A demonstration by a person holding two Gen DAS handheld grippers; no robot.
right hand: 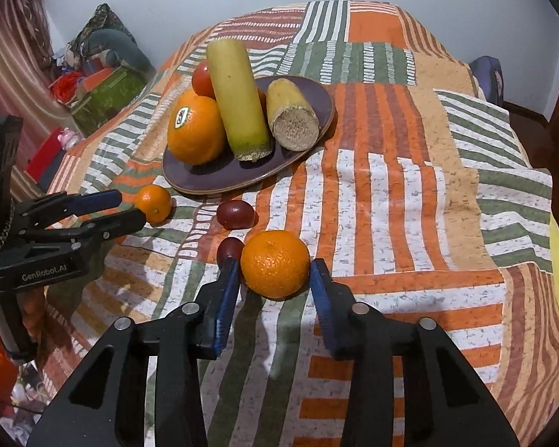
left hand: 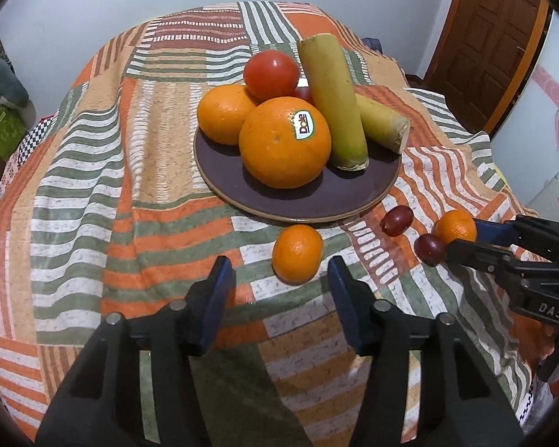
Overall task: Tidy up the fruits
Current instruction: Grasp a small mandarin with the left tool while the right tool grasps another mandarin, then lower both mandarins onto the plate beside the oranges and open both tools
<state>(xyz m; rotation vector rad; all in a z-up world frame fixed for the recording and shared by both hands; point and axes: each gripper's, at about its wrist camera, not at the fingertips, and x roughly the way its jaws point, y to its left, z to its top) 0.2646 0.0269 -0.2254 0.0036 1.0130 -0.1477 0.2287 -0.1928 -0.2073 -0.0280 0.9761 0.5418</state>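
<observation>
My right gripper [right hand: 274, 279] has its blue-padded fingers [right hand: 228, 290] spread apart on either side of a small round orange mandarin [right hand: 275, 263], which lies on the striped orange, green and white quilted cloth [right hand: 391, 205]. The fruit sits dead ahead between the tips, not yet pinched; I see a sliver of gap at the right pad, while the left pad looks to be touching or nearly so. A small dark red grape-like fruit [right hand: 230, 249] lies just beyond my left fingertip, touching or almost touching the mandarin, so I judge a plain squeeze could nudge it.

My left gripper [left hand: 281, 279] is also parted and holds nothing. A second small orange mandarin [left hand: 297, 253] lies just ahead of it, slightly right of centre between the tips, still forward of the pads.

The dark purple round plate [left hand: 316, 201], heaped with big oranges, a red tomato and two pale yellow-green cut stalks, lies further ahead of both hands. Each mandarin is round, so no axis matters; each hand is nearest its own fruit. Another red grape-like fruit [right hand: 235, 214] lies between them, near the plate's rim.
</observation>
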